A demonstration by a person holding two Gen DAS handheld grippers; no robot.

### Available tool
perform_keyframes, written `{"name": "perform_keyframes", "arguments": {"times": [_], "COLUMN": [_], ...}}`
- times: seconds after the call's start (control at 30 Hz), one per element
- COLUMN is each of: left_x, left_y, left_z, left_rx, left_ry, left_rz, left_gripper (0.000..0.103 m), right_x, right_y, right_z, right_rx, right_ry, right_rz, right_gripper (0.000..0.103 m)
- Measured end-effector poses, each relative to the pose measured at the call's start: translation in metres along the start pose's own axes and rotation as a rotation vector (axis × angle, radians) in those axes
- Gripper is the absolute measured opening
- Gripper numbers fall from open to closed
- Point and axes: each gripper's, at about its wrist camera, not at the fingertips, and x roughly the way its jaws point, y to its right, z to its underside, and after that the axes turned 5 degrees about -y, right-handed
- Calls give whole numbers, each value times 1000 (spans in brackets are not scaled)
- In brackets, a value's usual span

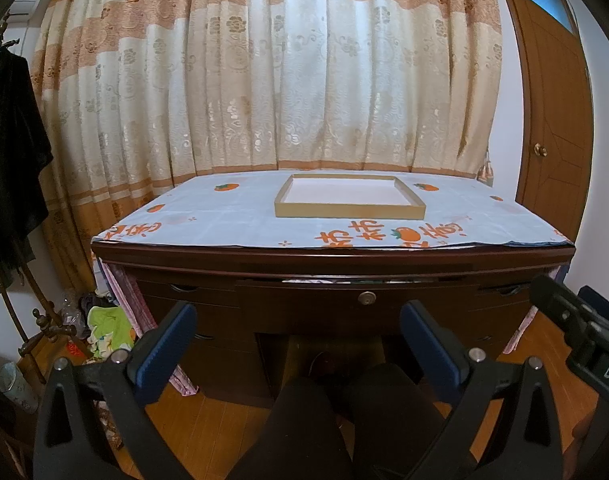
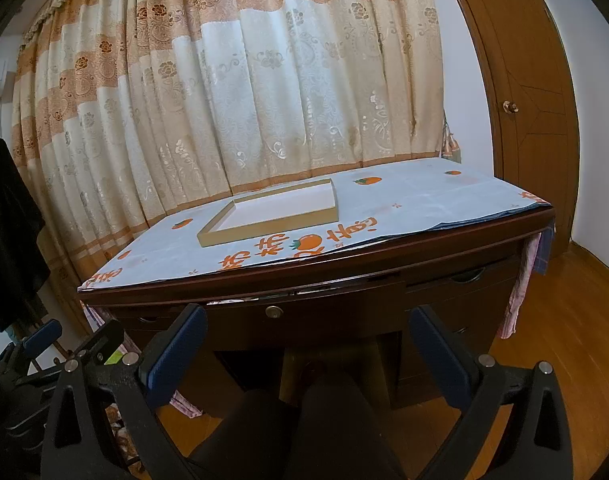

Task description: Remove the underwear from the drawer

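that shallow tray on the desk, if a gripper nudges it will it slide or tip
The tray probably slides rather than tips: it sits low, wide and flat. It looks like thin card and holds nothing visible, so likely light. The tablecloth beneath lies loose and might ruck up or drag along with it.

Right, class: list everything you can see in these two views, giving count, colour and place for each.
Desk: one, dark brown, before the curtain.
Centre drawer: one, dark brown, slightly ajar, cloth just visible inside.
Tablecloth: one, pale blue with orange prints, on the desk.
Tray: one, tan rim, white inside, on the tablecloth.
Curtain: one, cream and orange, behind.
Door: one, brown, right.
Dark garment: one, black, hanging left.
Legs: dark-clothed, below.
Left gripper: open, black with blue pads.
Right gripper: open, same colours.
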Motion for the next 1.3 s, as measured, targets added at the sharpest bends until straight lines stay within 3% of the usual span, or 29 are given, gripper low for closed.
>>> {"name": "perform_keyframes", "arguments": {"times": [0.67, 1.13, 1.3], "left_x": [2, 26, 58], "left_y": [2, -3, -2], "left_z": [6, -5, -8], "left_rx": [5, 14, 19], "left_ry": [6, -13, -69], "left_rz": [-3, -19, -13], "left_gripper": [103, 103, 103], "right_x": [7, 35, 55], "right_y": [3, 9, 7], "right_z": [-4, -26, -33], "right_rx": [3, -26, -49], "right_ry": [-36, -47, -66], "right_rz": [19, 86, 106], "right_gripper": [102, 102, 102]}}
